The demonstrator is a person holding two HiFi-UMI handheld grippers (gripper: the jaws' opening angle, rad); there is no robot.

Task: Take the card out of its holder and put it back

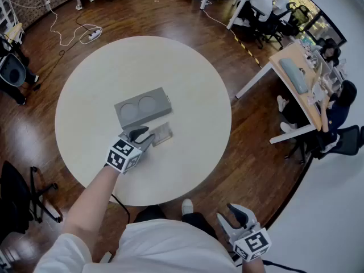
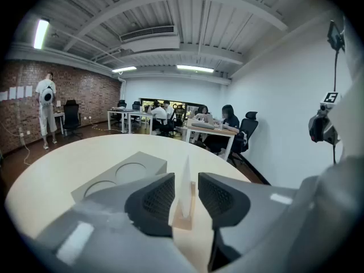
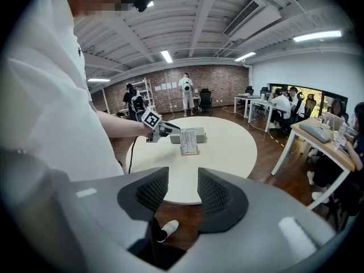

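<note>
Card (image 2: 185, 175), upright in wooden holder (image 2: 183, 223) on table (image 1: 187, 84): between my left gripper (image 2: 186, 189) jaws, which are parted, not clamped. Grey block (image 2: 122, 178): just beyond them. My right gripper (image 3: 182, 195): jaws parted, empty.

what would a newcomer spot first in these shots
The pale round table sits mid head view, carrying a grey block with two round recesses and a card upright in its holder beside it. The left claw straddles that card, jaws apart; the right claw hangs open and empty off the table's near edge.
</note>
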